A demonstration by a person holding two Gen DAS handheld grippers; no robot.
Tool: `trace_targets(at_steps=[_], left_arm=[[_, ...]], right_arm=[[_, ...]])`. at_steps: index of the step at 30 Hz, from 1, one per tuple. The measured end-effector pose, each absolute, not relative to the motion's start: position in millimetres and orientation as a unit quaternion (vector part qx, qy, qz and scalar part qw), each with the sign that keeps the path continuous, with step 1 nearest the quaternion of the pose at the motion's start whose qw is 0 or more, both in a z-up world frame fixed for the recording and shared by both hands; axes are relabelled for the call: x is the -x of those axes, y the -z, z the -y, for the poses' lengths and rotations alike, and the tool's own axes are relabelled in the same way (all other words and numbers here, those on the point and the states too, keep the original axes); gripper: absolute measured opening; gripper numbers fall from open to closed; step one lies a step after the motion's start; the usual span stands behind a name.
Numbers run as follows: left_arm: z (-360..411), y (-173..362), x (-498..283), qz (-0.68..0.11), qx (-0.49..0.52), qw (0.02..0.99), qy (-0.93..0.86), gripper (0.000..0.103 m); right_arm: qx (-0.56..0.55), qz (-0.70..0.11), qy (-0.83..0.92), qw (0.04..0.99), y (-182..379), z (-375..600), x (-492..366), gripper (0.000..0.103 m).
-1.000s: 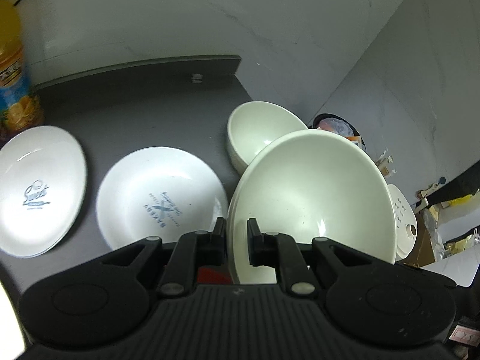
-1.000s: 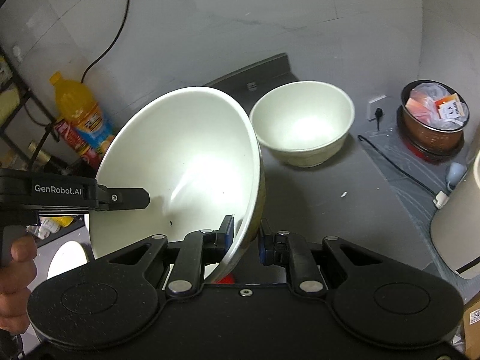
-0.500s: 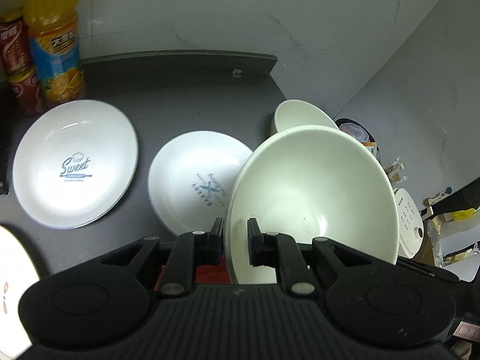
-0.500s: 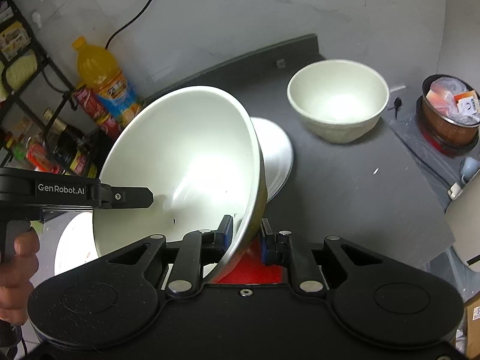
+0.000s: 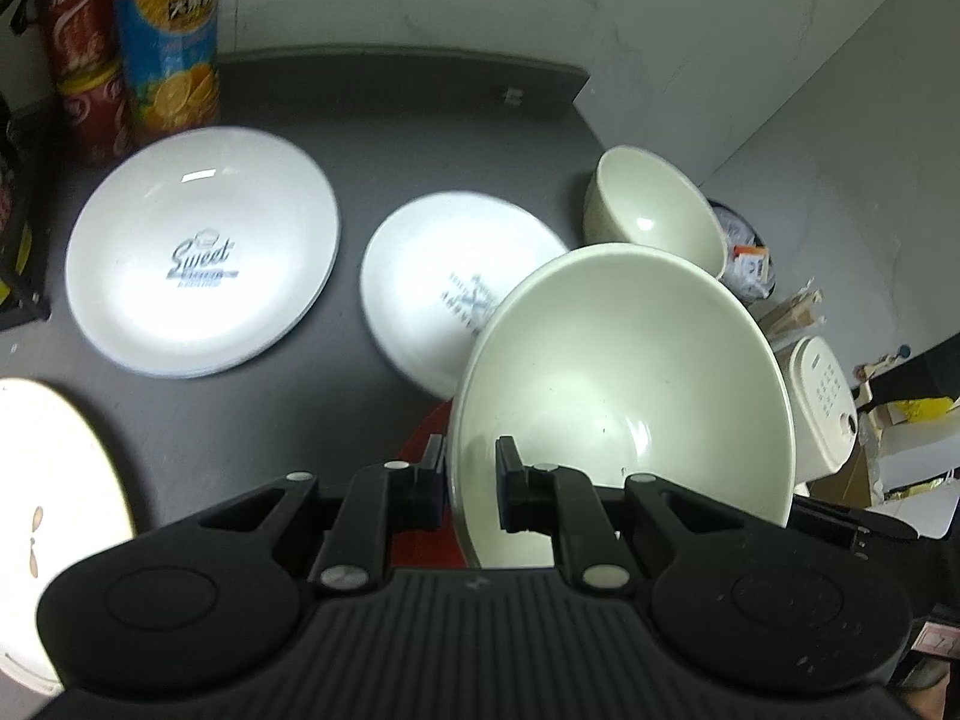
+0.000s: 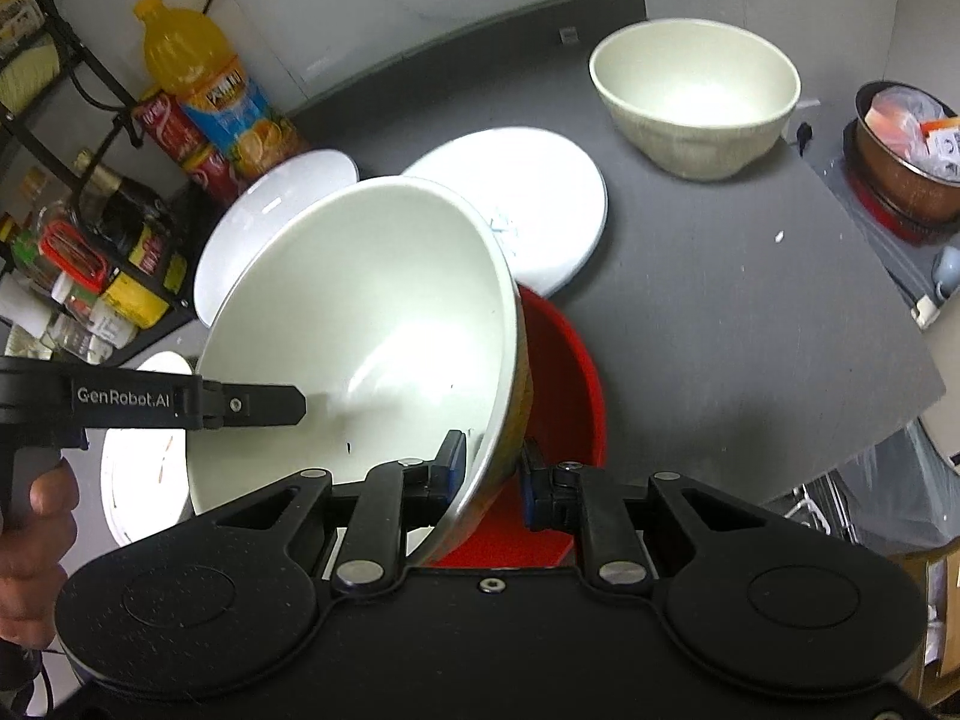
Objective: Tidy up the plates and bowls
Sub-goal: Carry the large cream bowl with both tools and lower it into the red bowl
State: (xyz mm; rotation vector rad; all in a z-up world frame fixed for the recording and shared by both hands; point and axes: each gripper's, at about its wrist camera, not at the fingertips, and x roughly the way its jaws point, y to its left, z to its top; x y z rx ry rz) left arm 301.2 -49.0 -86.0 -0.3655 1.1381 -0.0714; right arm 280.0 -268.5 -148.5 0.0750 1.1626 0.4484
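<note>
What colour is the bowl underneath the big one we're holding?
Red bowl, clearest in the right wrist view.

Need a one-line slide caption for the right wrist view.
Both grippers clamp opposite rims of a tilted cream bowl above a red bowl.

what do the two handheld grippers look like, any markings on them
Both are matte black plastic. The left gripper has a ribbed body, silver pivot pins and round side discs. The right gripper has blue pads. White "GenRobot.AI" lettering runs along the left gripper's side, seen from the right wrist.
</note>
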Motion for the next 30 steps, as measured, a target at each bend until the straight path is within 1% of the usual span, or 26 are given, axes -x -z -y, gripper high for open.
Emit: trace_targets(at_steps=[16, 18, 21, 23, 25, 26, 30], left_arm=[[44.1, 138.0, -285.7, -0.595, 0.171, 0.784, 0.044, 0.013], [46.5, 137.5, -286.1, -0.598, 0.165, 0.783, 0.043, 0.013], [49.1, 133.8, -288.4, -0.6, 0.158, 0.783, 0.043, 0.016], [48.6, 130.0, -290.0, -0.59, 0.154, 0.792, 0.036, 0.017], [44.1, 129.5, -292.7, -0.595, 0.165, 0.786, 0.038, 0.017], [42.2, 129.7, -293.1, -0.595, 0.171, 0.785, 0.037, 0.017], [36.1, 122.1, -291.7, -0.591, 0.182, 0.785, 0.036, 0.017]], right_arm=[[0.001, -0.552, -0.206, 0.808, 163.5, 260.1, -292.1, 0.016], [0.004, -0.553, -0.209, 0.807, 164.3, 259.6, -292.4, 0.016], [0.008, -0.554, -0.212, 0.805, 165.3, 258.4, -292.7, 0.015], [0.01, -0.555, -0.213, 0.804, 166.2, 257.6, -293.4, 0.014], [0.015, -0.555, -0.214, 0.804, 166.9, 255.5, -293.3, 0.014], [0.019, -0.553, -0.213, 0.805, 166.9, 255.0, -293.6, 0.011], [0.021, -0.557, -0.214, 0.802, 166.1, 252.7, -296.8, 0.012]])
